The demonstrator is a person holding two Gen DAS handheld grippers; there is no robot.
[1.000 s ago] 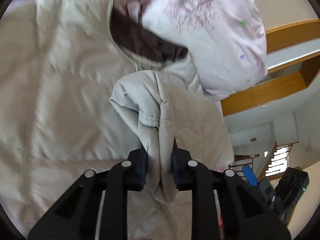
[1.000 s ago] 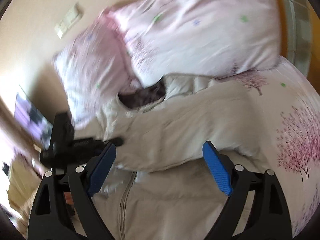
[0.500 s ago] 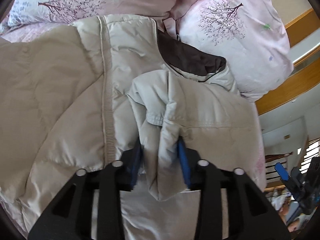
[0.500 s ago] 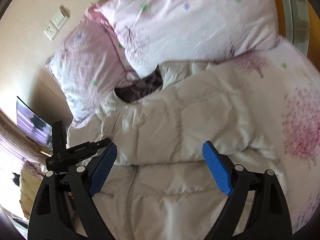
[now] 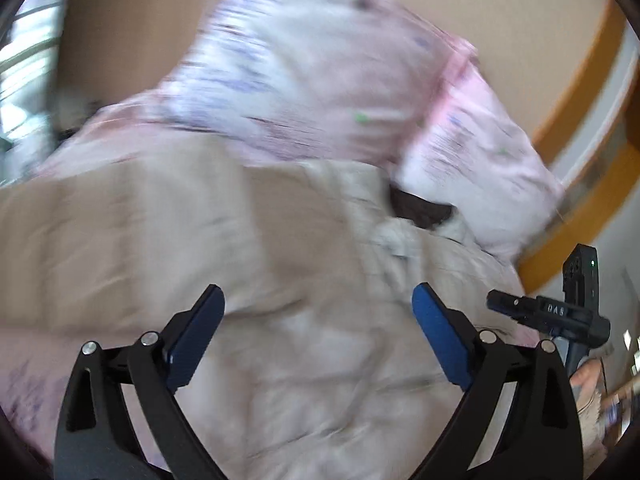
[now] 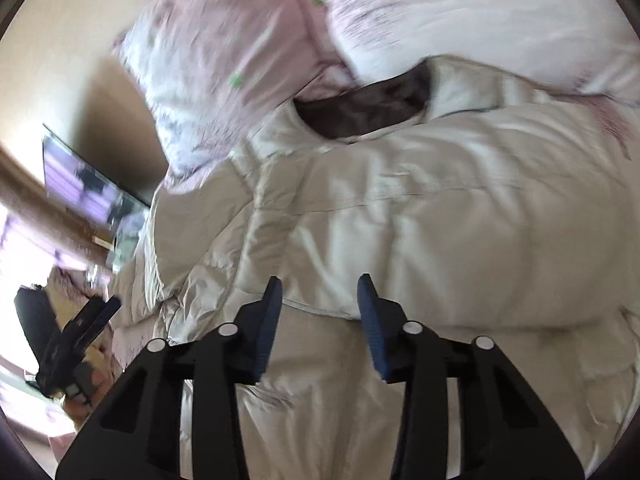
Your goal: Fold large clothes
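A cream puffer jacket [image 5: 304, 280] with a dark brown collar lining [image 5: 420, 208] lies spread on the bed, both sleeves folded across its body. My left gripper [image 5: 318, 312] is wide open and empty above the jacket. The jacket also fills the right wrist view [image 6: 420, 220]. My right gripper [image 6: 320, 292] hovers over the lower edge of the folded sleeve, jaws partly open with nothing between them. Each gripper shows in the other's view, the right one [image 5: 560, 312] and the left one [image 6: 72, 336]. Both views are blurred by motion.
Two pink floral pillows [image 5: 320, 80] [image 6: 248, 52] lie at the head of the bed behind the collar. A wooden headboard frame [image 5: 580, 152] runs at the right. A beige wall [image 5: 480, 8] with a switch plate stands behind.
My left gripper has let go of the sleeve, opened wide and pulled back. My right gripper has narrowed its jaws and moved closer over the jacket.
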